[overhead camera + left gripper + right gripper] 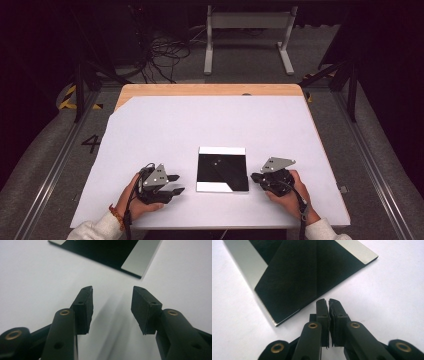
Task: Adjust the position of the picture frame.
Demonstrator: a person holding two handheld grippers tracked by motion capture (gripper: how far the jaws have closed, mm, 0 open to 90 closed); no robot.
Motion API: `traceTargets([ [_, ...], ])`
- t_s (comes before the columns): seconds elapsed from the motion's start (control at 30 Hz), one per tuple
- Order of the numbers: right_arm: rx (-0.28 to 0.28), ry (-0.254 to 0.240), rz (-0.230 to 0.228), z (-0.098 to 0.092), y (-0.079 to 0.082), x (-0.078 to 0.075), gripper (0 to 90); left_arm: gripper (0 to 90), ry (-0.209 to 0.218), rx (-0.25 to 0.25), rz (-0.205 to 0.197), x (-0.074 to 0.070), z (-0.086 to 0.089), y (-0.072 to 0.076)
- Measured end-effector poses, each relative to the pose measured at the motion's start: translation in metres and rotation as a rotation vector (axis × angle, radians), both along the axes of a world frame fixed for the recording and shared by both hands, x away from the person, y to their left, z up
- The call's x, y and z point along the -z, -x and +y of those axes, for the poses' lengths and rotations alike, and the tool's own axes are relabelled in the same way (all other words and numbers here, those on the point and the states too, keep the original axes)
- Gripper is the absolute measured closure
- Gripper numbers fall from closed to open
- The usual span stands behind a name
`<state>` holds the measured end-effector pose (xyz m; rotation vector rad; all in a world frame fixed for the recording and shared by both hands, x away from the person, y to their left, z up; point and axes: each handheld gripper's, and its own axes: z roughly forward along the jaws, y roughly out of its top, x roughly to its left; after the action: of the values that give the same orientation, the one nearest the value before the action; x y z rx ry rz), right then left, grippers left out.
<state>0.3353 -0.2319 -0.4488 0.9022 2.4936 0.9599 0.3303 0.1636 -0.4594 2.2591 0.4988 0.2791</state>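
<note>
High view: black folded sheet [222,172] on white table cover [165,130], between left gripper [174,184] gaping empty and right gripper [254,177] closed empty

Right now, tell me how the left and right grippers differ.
The left gripper has its jaws spread wide apart; the right gripper has its jaws pressed together with nothing between them. The left gripper sits left of the black sheet with a gap between them; the right gripper sits on its right, close to the edge. Both are hand-held low over the white table and point at the sheet.
</note>
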Motion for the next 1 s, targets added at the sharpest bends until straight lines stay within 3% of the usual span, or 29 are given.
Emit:
traceTargets([
  [0.1, -0.029, 0.006, 0.021, -0.001, 0.005, -0.002, 84.7, 51.7, 0.041, -0.051, -0.036, -0.003, 0.012, 0.003],
  [0.17, -0.051, 0.031, 0.027, 0.000, 0.009, -0.005, 84.1, 46.8, 0.041, -0.083, -0.046, -0.003, 0.018, 0.003],
  [0.5, -0.111, 0.054, 0.086, 0.003, 0.024, -0.012, 83.3, 39.7, 0.065, -0.135, -0.051, -0.004, 0.033, 0.007],
  [0.8, -0.155, 0.122, 0.152, 0.016, 0.025, -0.012, 81.7, 36.9, 0.069, -0.157, -0.043, -0.003, 0.046, 0.014],
  [1.0, -0.146, 0.141, 0.190, 0.021, 0.019, -0.014, 82.2, 36.3, 0.059, -0.151, -0.030, -0.001, 0.044, 0.013],
])
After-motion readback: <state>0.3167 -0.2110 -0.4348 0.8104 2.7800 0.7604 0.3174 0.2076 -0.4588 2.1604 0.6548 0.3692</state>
